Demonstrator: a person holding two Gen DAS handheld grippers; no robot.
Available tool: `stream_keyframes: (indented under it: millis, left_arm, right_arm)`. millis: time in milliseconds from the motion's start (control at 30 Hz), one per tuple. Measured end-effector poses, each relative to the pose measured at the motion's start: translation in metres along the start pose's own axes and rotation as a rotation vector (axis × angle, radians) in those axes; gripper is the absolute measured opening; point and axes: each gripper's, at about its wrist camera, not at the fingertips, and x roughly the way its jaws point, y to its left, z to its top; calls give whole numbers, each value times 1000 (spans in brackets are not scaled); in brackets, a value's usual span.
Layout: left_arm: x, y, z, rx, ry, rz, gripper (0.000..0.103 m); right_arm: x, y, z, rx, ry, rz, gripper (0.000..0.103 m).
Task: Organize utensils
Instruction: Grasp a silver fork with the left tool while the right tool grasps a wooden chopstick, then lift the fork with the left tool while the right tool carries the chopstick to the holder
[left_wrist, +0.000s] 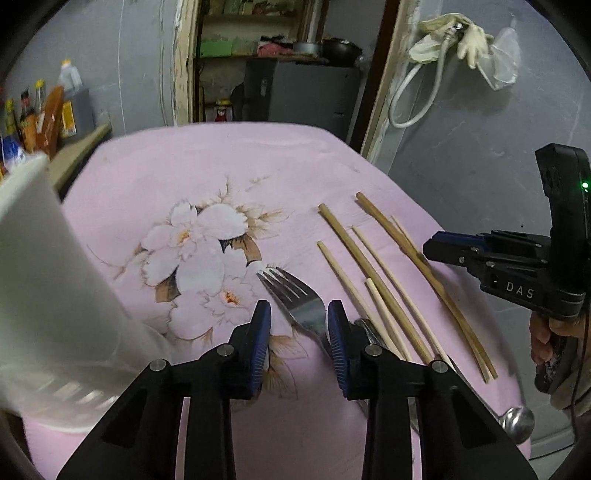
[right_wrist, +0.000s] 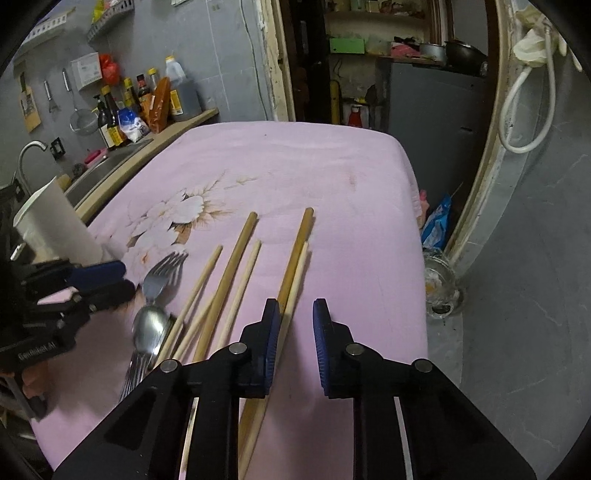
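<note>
Several wooden chopsticks (left_wrist: 373, 273) lie side by side on the pink flowered cloth (left_wrist: 229, 173), with a steel fork (left_wrist: 295, 299) to their left. A spoon (right_wrist: 149, 326) lies over more cutlery beside the fork (right_wrist: 162, 275). A white utensil holder (left_wrist: 40, 266) stands at the left; it also shows in the right wrist view (right_wrist: 55, 225). My left gripper (left_wrist: 298, 345) is open and empty, low over the fork's neck. My right gripper (right_wrist: 295, 341) is open and empty, its left finger beside the rightmost pair of chopsticks (right_wrist: 295, 258).
A counter with sauce bottles (right_wrist: 122, 110) and a sink faucet (right_wrist: 27, 155) runs along the left of the table. A doorway with shelves and a grey cabinet (right_wrist: 432, 122) is behind. A glass jar (right_wrist: 441, 288) sits on the floor by the table's right edge.
</note>
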Motion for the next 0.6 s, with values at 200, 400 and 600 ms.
stream_keyframes:
  millis: [200,400,600]
  left_arm:
    - [13,11,4,-47,31,-24,27]
    - [18,12,6,-53,37,-65,22]
    - [15,10,7,-52,19,-109,11]
  right_arm:
    - [17,0,12,-2,24,-1,14]
    - [26,-2,19,12,34,-2,11]
    - [21,-13,14,75,28,77,5]
